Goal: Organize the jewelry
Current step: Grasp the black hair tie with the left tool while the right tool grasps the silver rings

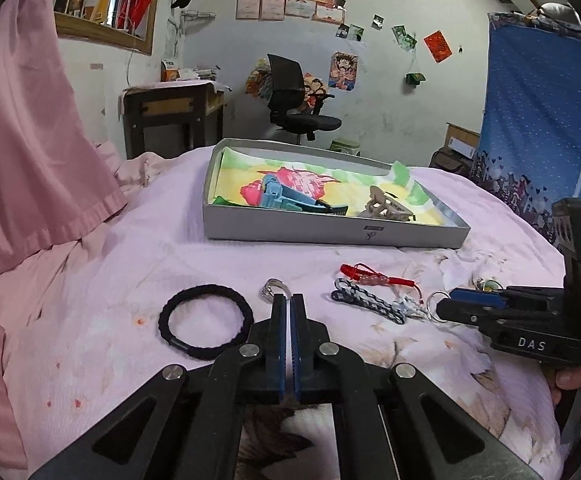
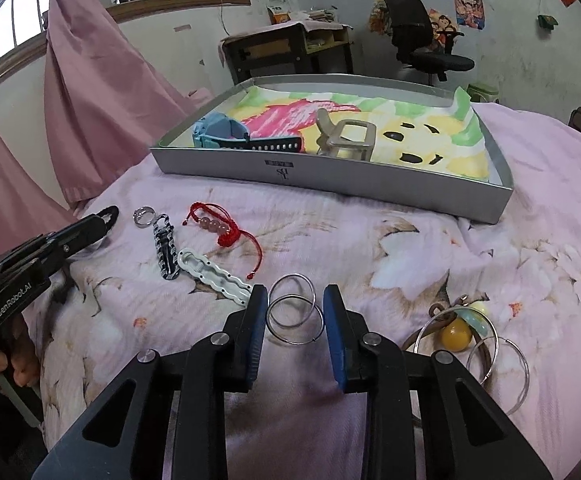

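My left gripper (image 1: 288, 300) is shut, low over the pink bedcover, and nothing shows between its pads. A small silver ring (image 1: 271, 286) lies just past its tips. A black hair tie (image 1: 165, 320) rests to its left. My right gripper (image 2: 295, 293) is shut on two linked silver hoops (image 2: 292, 276), its blue pads touching their sides. A red string bracelet (image 2: 218, 226), a black-and-white clip (image 2: 165, 252) and a white clip (image 2: 214, 278) lie between the two grippers. Further back stands the grey tray (image 2: 330, 172).
The tray holds a blue clip (image 2: 218, 136) and a beige hair claw (image 2: 346, 140) on colourful paper. More hoops (image 2: 490, 360) and a yellow bead (image 2: 456, 336) lie right of my right gripper. Pink curtains hang at the left; a desk and chair stand behind the bed.
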`<state>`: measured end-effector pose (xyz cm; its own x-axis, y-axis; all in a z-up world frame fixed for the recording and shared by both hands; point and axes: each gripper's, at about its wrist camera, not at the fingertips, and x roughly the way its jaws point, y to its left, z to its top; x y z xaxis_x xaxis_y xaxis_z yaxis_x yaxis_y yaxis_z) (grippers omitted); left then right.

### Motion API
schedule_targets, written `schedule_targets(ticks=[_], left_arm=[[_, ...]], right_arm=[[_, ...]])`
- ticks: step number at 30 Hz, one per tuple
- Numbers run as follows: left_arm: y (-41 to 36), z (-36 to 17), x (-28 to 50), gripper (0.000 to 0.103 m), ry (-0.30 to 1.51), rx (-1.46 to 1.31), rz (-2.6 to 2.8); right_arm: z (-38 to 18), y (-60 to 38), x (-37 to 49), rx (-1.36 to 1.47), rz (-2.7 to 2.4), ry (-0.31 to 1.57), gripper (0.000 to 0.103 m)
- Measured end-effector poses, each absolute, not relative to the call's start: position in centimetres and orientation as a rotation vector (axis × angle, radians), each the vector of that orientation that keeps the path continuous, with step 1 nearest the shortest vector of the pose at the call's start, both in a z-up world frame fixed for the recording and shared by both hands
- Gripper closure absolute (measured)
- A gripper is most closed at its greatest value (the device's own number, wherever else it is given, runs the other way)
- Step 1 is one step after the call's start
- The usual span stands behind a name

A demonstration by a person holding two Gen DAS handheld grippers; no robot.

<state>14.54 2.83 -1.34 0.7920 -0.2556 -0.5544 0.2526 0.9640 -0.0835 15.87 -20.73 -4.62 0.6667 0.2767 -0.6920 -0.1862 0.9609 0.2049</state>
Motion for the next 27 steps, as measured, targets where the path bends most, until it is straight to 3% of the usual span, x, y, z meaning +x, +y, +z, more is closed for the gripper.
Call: schedule_targets(ticks=[7,9,11,13,21,24,27], left_arm=[[3.9,-1.3,14.3,0.100,0.592,-0.016,-0.199],[4.4,-1.6,14.6,0.095,0.617,-0.029,-0.166],[5.0,-1.9,14.8,0.061,0.635,-0.052,-0.137],[5.5,-1.8,14.7,0.043,0.610,-0.074,-0.110],[5.2,-2.9,15.8,0.046,0.679,-0.038,-0.113],[5.4,-3.3,16.3,0.051,0.703,-0.041,-0.102],[5.4,-3.3,16.5,0.063,0.701,-0.025,-0.089]], right_arm=[[-4.9,-20.9,16.2,0.132,0.273,0.809,0.077],[-4.9,-20.8,16.3,0.131,0.276,0.810,0.077],[-4.9,-20.8,16.5,0.131,0.283,0.810,0.077],[-4.9,-20.7,16.7,0.133,0.289,0.806,0.077],[-4.5,-20.6,17.3,0.137,0.294,0.796,0.077],[-4.4,-20.5,17.6,0.136,0.295,0.792,0.077],[-4.3,-20.5,17.9,0.137,0.297,0.787,0.077]])
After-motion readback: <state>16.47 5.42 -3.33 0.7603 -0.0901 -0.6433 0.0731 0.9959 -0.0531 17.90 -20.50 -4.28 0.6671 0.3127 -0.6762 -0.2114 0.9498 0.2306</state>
